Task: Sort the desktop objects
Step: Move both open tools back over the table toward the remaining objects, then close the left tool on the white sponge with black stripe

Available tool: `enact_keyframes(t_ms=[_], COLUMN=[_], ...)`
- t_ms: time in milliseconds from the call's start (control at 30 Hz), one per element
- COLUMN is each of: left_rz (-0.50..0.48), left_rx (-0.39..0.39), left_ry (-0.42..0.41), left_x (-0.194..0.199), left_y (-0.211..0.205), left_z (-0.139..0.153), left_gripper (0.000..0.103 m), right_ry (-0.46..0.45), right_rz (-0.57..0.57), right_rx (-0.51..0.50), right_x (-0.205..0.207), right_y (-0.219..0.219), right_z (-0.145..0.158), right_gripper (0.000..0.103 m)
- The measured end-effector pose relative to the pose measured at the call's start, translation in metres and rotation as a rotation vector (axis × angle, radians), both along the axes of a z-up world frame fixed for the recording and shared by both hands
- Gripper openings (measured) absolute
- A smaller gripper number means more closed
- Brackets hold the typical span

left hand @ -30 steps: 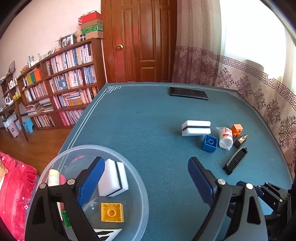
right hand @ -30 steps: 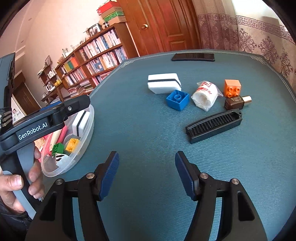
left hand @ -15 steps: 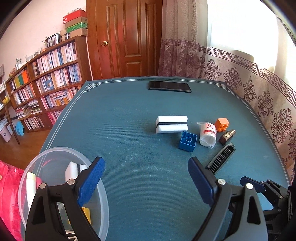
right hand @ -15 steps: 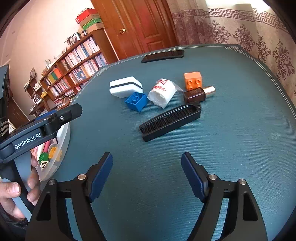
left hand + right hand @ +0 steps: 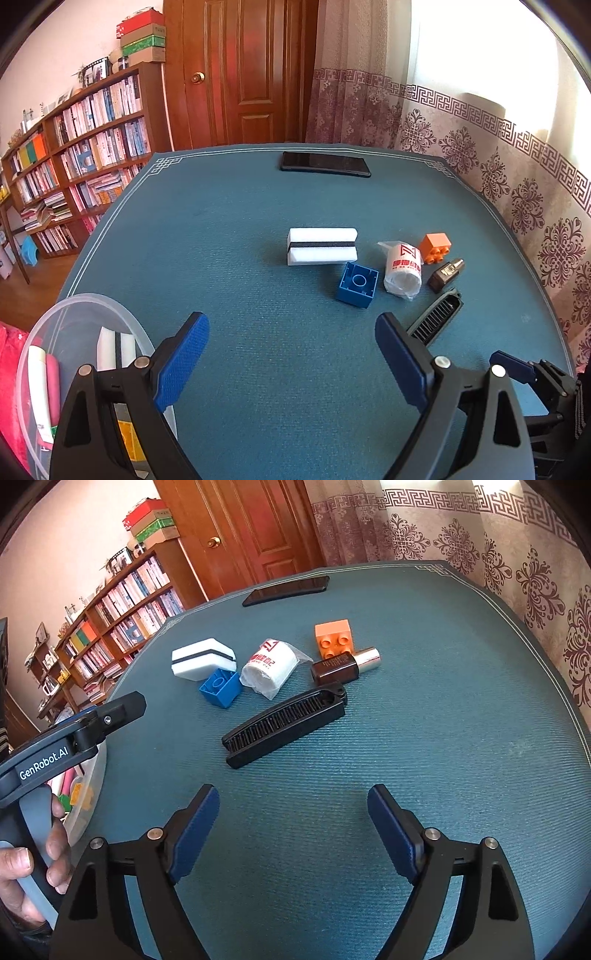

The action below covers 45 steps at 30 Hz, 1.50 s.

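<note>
My view takes in the blue-covered table (image 5: 229, 229) first. At its near left corner sits the clear plastic tub (image 5: 77, 306), already holding a white sponge with a dark stripe (image 5: 114, 349), a pink tube and a yellow block seen through the wall.

My left gripper (image 5: 291, 354) hangs over bare cloth beside the tub, jaws spread wide with nothing between them. My right gripper (image 5: 293, 830) is likewise gaping and empty, above the cloth on the near side of the loose pile. In the right wrist view a hand (image 5: 26, 871) wraps the left tool's handle.

The things left to sort lie clustered on the table's right half. A black phone (image 5: 325, 164) rests alone at the far edge, well apart from the rest. Then the black folding comb (image 5: 284, 723), lying at a slant, nearest my right gripper. Beyond it a second white sponge (image 5: 203, 659) with its dark band — just beside the blue building block (image 5: 220, 687). To their right a wrapped white roll (image 5: 271, 668) with red print, and past that the orange block (image 5: 334, 638), studs facing me. A small brown bottle (image 5: 340, 668) with a silver cap lies on its side between the orange block and the comb's hinge end.
</note>
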<state>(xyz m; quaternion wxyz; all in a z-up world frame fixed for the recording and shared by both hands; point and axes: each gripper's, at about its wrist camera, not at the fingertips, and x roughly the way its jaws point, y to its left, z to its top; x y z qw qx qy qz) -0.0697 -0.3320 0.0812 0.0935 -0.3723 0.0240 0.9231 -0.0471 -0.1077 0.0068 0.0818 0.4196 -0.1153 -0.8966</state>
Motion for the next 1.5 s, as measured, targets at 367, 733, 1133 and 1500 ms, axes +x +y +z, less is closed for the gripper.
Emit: enact_keyframes(t_ms=[367,733,1133,1500], left_rz=[0.003,-0.003,0.039,0.066], left_rx=[-0.005,0.035,0.087,0.125], left_ry=[-0.007,-0.033,-0.044,-0.044], left_x=[-0.015,-0.043,-0.076,-0.095], left_y=[0.003,0.02,0.028,0.02], left_z=[-0.003,-0.005,-0.013,-0.026], left_gripper=[0.094,0.094,0.094,0.094], right_ry=[-0.013,-0.013,-0.008,-0.004], right_rz=[-0.034,-0.018,-0.018,-0.012], right_rx=[0.031,0.035,0.041,0.078], right_x=[-0.009,-0.009,-0.009,-0.013], right_y=[0.007,0.006,0.009,0.003], right_z=[-0.004,-0.004,-0.003,0.001], right_gripper=[0.087,0.087,0.087,0.087])
